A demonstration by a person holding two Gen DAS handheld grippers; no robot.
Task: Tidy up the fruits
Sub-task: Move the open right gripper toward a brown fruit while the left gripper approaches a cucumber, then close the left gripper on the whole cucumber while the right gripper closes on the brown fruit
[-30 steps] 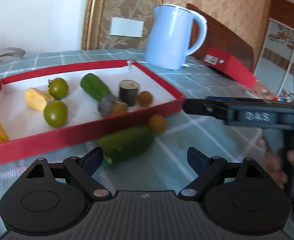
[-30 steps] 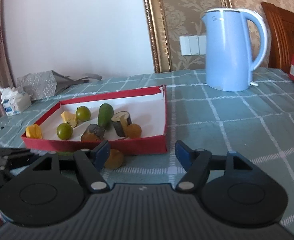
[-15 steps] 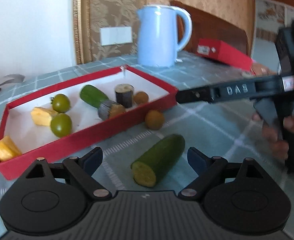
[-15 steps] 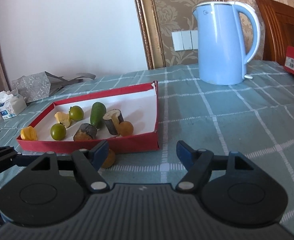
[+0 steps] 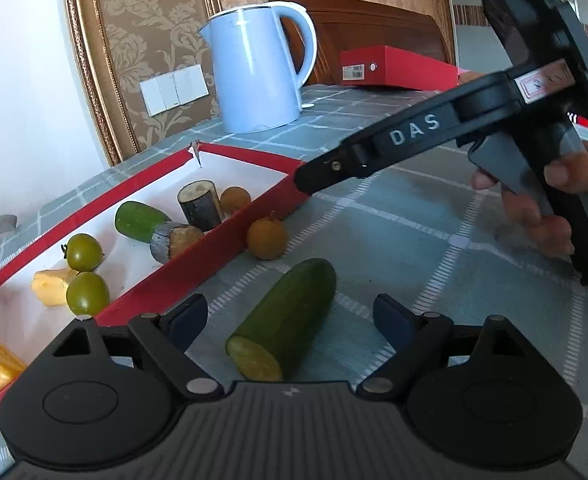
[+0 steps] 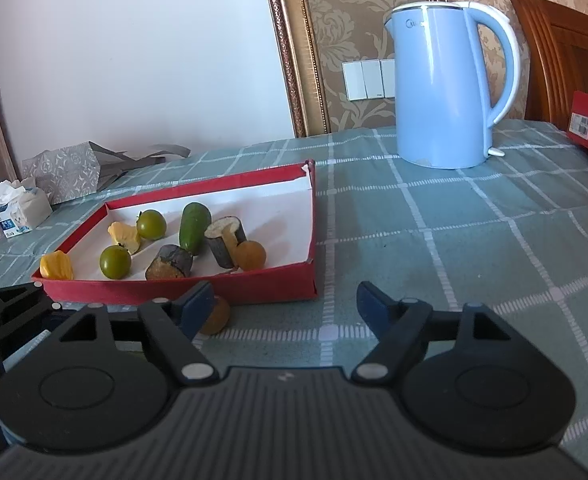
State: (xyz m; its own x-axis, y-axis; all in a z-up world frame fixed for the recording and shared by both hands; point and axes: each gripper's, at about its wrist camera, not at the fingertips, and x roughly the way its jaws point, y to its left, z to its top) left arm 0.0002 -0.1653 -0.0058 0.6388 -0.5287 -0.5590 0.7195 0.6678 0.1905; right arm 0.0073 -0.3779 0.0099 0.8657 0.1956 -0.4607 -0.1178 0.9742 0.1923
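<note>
Left gripper (image 5: 290,320) jaws stood wide, bracketing the cucumber half (image 5: 286,316) on the tablecloth beside the red tray (image 5: 198,256), no contact. Right gripper (image 6: 284,306) jaws were opening, empty. Cucumber looked firm, slick-skinned, probably rolls; best gripped mid-body across the width.

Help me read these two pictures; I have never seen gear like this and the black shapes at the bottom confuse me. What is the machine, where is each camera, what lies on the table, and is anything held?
There is no robot: a person holds a two-finger tool in each hand, with a camera on each looking along its jaws. The black shapes are the tools themselves. In the left camera's view, the left gripper is open around a cut cucumber lying on the checked cloth, not yet gripped; the other tool crosses the top right. The right gripper is opening and holds nothing. A red tray holds green tomatoes, yellow pieces, another cucumber piece and dark cut chunks. One small orange fruit sits outside it. A blue kettle stands behind.
</note>
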